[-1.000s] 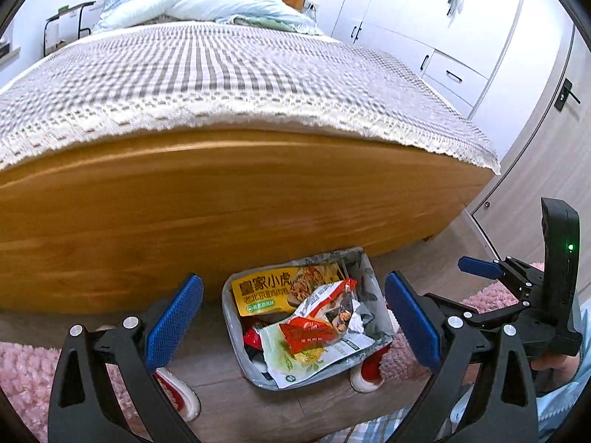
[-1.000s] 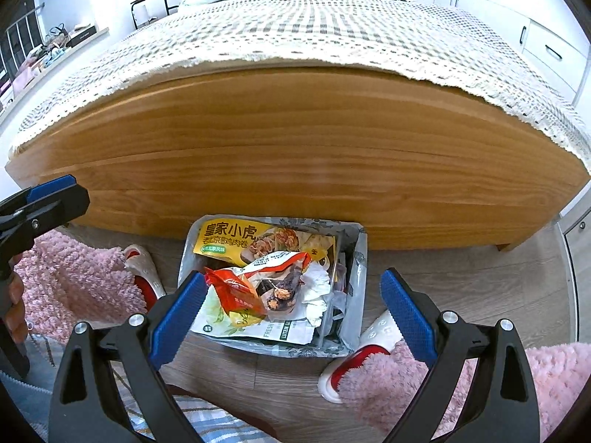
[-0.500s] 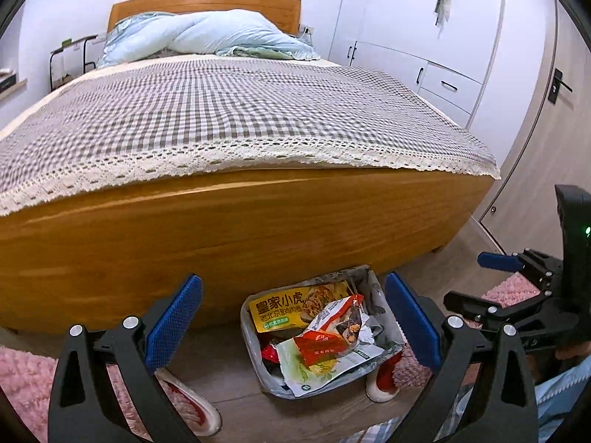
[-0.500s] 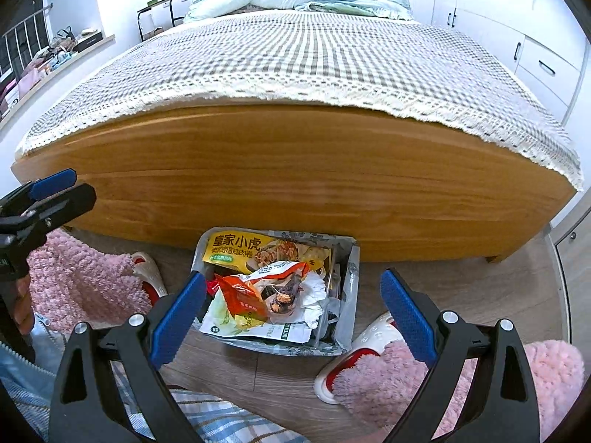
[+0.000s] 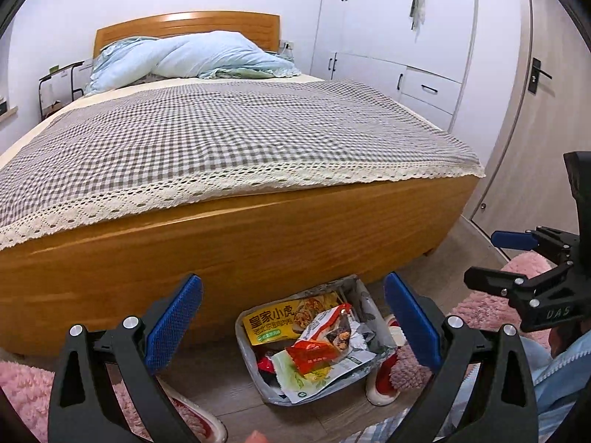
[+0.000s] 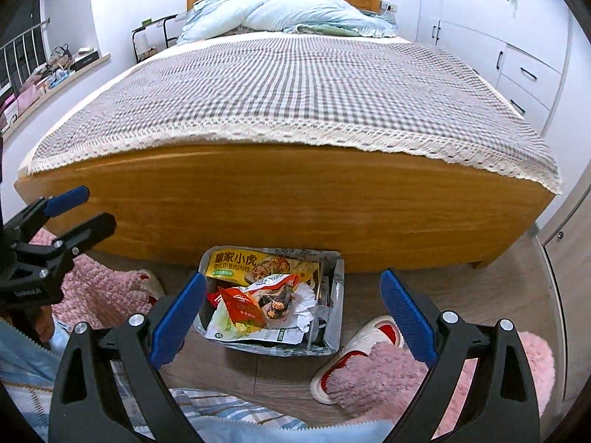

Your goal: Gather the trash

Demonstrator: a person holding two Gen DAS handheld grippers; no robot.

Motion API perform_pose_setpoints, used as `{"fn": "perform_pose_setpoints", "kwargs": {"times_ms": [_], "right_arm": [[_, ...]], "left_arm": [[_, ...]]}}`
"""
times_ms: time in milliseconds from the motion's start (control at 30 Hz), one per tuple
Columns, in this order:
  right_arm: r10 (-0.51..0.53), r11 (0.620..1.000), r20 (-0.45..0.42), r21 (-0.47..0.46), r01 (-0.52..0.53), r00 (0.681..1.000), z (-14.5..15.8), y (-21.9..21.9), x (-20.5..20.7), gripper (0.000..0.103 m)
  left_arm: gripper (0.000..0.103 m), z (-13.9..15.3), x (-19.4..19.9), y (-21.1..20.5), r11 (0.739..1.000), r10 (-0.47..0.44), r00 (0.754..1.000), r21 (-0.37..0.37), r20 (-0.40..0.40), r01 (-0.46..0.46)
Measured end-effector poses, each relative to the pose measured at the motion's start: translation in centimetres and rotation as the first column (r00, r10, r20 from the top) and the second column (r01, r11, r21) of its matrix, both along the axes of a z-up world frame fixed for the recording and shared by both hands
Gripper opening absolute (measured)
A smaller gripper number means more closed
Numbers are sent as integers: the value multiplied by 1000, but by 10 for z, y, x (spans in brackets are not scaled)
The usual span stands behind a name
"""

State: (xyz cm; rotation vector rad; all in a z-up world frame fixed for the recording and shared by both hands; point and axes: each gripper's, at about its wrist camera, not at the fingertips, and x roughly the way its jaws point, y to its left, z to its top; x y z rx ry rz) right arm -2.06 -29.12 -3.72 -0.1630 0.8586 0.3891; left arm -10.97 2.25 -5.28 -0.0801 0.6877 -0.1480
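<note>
Holding both tools up and away from the floor, we have the left gripper point(image 5: 293, 319) spread wide with nothing between its blue pads, and the right gripper point(image 6: 293, 317) likewise wide apart and empty. At six o'clock in both views lie our striped trousers and light blue sleeves.

Just beyond sits the lined bin point(image 6: 334, 317), standing on the wood floor against the footboard point(image 6: 295, 199). In it lie a yellow snack packet point(image 6: 258, 264) at the back, a red and white wrapper point(image 6: 255, 301) on top, crumpled white paper point(image 6: 304, 304) at three o'clock of that, and a pale green packet point(image 5: 306, 376) sticking over the near rim. So the trash we can see lies in the bin already; the checked bedspread point(image 6: 295, 85) shows no loose litter. Whether the collecting is over, or more waits out of view, these pictures do not settle.

If anything is to be handled, we judge the overhanging green packet the one to mind: thin film slips, so a pinch should take a fold, not a flat face.

Room is tight low down. A white and red slipper point(image 6: 354, 339) lies just beside the bin at four o'clock, pink rugs point(image 6: 96, 288) flank it, and the footboard closes the far side. Open floor runs toward two o'clock, by the white wardrobe point(image 5: 399, 37).
</note>
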Motion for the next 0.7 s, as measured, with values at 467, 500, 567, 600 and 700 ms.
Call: {"fn": "perform_pose_setpoints", "kwargs": {"times_ms": [467,500,567,600,700], "right_arm": [[-24,999,64,35,22,998,32,-10,-23,91],[-23,999,68,37,21,997,34,-11,-25,91],[-21,999,74,37,18,997,36,-11,-29,91],[-21,999,75,36,18,997,37,-11,-31,91],[-14,999,78,46,11,997,38,-10,-36,91]], "left_arm": [[96,18,-15,-11,998,-58,997,-11,45,58],[96,19,-16,-11,998,-61,997,-10,47,61],[95,22,-18,-13,997,-71,996,-7,52,71],[95,23,-20,-14,997,-73,996,-6,55,74],[95,27,-23,-15,997,-82,995,-3,61,82]]}}
